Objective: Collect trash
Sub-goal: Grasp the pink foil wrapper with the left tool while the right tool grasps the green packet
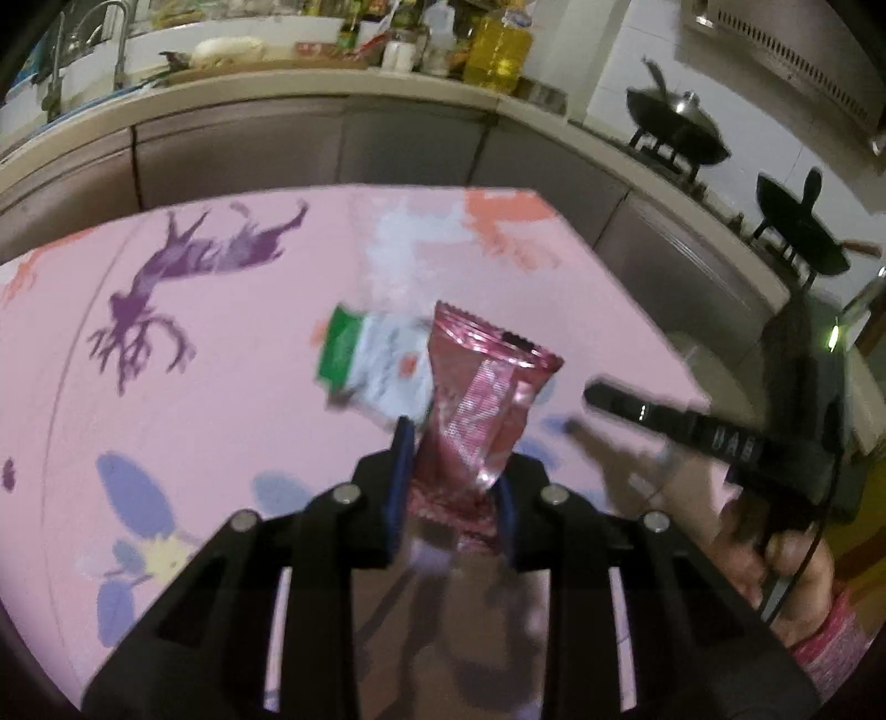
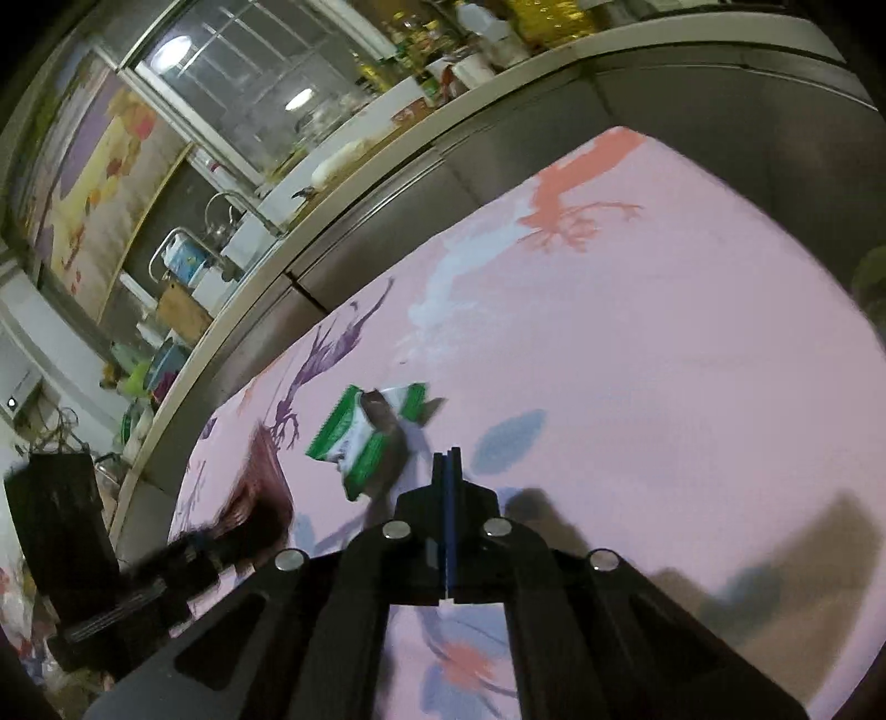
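My left gripper is shut on a red foil snack wrapper and holds it upright above the pink tablecloth. A green and white wrapper lies on the cloth just behind it. In the right wrist view the same green and white wrapper lies a little ahead and left of my right gripper, which is shut and empty. The red wrapper shows blurred at the left, held by the left gripper. The right gripper also shows at the right of the left wrist view.
A kitchen counter with a sink, bottles and an oil jug runs behind the table. Two black woks stand on the stove at the right. Grey cabinet fronts sit close to the table's far edge.
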The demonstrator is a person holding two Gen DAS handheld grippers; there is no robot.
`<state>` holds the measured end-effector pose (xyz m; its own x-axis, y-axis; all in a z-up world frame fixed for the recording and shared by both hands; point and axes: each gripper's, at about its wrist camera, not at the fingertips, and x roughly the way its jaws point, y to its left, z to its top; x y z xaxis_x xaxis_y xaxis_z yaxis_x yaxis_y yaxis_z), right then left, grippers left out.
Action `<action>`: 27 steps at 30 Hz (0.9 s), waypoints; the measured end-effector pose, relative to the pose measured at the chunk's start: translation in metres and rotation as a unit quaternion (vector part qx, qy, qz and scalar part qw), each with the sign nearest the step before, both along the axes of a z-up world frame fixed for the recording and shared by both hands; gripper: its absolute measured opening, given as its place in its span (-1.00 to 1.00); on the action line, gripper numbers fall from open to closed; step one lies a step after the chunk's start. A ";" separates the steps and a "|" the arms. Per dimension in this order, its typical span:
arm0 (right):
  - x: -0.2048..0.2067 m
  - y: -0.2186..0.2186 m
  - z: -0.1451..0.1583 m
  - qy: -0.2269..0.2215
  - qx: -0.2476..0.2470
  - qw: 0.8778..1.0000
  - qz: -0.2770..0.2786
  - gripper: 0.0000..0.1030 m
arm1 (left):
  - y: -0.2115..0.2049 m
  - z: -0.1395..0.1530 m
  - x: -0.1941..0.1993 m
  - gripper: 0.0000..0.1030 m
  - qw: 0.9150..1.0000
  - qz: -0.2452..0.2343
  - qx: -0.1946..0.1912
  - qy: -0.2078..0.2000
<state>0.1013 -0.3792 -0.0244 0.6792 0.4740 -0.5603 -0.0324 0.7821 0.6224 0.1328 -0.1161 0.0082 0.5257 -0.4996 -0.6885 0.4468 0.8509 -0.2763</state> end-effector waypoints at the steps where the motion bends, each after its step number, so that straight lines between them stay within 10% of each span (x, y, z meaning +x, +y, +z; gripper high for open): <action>1: -0.001 -0.005 -0.002 0.002 0.021 1.000 -0.005 -1.00 | -0.001 0.007 0.001 -0.51 1.000 0.001 -0.013 -0.001; 7: 0.015 -0.015 -0.031 0.061 0.177 0.982 0.015 -0.92 | 0.022 0.013 0.008 -0.51 0.999 0.042 -0.012 0.003; 10: 0.024 0.004 -0.035 0.084 0.188 0.978 0.043 -0.13 | 0.040 0.007 0.012 -0.51 0.998 0.062 -0.014 0.014; 13: 0.028 0.019 -0.024 0.063 0.159 0.984 0.049 0.07 | 0.055 -0.001 0.017 -0.51 0.997 0.075 -0.018 0.027; 23: 0.070 0.084 -0.016 0.056 0.037 0.996 0.066 0.03 | 0.087 -0.011 0.024 -0.51 0.995 0.087 -0.044 0.037; 27: 0.077 0.097 -0.024 0.071 0.013 0.995 0.068 -0.84 | 0.084 -0.009 0.028 -0.51 0.994 0.087 -0.047 0.038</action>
<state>0.1787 -0.2825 -0.0479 0.5217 0.5723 -0.6327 -0.0475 0.7600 0.6482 0.1603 -0.0319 -0.0012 0.5577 -0.4706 -0.6838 0.2706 0.8818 -0.3861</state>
